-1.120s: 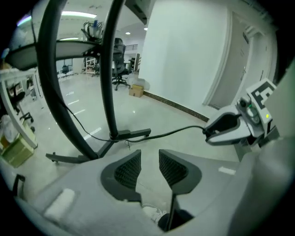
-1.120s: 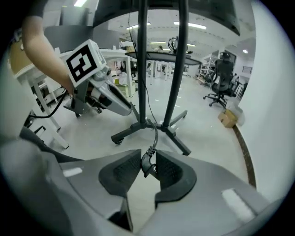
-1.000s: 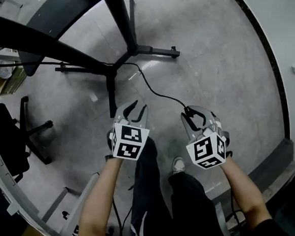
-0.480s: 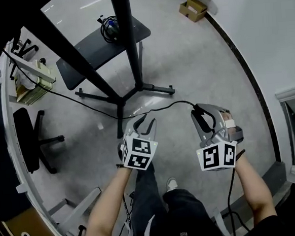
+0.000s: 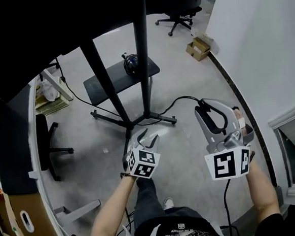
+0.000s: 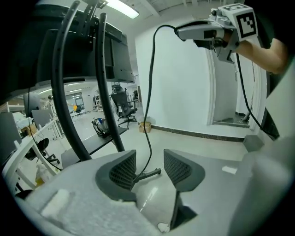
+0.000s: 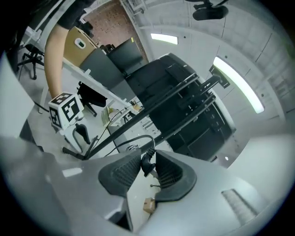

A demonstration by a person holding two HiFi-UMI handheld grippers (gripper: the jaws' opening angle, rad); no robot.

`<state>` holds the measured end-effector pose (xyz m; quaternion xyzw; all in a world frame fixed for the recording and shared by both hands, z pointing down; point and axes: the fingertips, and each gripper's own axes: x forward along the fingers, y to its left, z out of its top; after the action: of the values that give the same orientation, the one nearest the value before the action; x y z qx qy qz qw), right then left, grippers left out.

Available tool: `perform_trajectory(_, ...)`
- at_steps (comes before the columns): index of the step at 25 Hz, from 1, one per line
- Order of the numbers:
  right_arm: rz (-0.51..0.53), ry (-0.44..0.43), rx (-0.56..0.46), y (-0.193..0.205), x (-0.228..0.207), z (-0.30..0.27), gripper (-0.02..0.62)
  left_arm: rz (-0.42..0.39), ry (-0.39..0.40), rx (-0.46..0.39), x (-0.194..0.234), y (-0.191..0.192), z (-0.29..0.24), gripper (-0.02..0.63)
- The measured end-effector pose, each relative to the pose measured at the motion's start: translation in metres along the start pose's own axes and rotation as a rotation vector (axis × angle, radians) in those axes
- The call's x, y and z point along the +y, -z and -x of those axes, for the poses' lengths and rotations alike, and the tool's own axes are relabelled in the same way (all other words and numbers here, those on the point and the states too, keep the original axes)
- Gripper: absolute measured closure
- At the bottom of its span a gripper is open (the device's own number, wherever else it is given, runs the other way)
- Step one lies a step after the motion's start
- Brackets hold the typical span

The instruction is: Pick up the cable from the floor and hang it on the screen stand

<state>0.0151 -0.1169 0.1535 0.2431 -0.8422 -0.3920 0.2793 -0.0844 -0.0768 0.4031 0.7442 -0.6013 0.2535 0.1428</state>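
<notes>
Cable [image 5: 179, 99] is lifted off the floor [image 5: 85, 160] by its plug end, pinched by the right gripper [image 5: 202, 104] at centre right, its slack trailing to the stand [image 5: 143, 64], while the left gripper [image 5: 146, 137], empty, is opening its jaws, so hanging is not yet done.

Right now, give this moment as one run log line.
right tongs: shut on thin black cable | left tongs: opening, empty | black metal screen stand: cable not hung
</notes>
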Motion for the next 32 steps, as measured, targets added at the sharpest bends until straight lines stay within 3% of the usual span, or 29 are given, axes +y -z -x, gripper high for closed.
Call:
perform_trajectory(7,0.033,0.087,-0.176,-0.084,-0.083,0.03,0.494,0.022,-0.038,-0.069,-0.002,-0.039,0.024,0.376)
perform_trajectory(16,0.114,0.14,-0.374,-0.185,-0.139,0.076,0.494,0.045,-0.124,-0.06,0.007,-0.028,0.033,0.377)
perform_trajectory(23,0.121,0.196,-0.394,-0.213,-0.179,0.102,0.494,-0.009,-0.185,-0.124,0.015,-0.056,0.054,0.379)
perform_trajectory(31,0.157,0.246,-0.462,-0.233,-0.199,0.124,0.494,-0.032,-0.2,-0.116,0.022,-0.06,0.058,0.384)
perform_trajectory(32,0.155,0.253,-0.457,-0.234,-0.203,0.126,0.494,-0.041,-0.204,-0.118,0.023,-0.062,0.059,0.418)
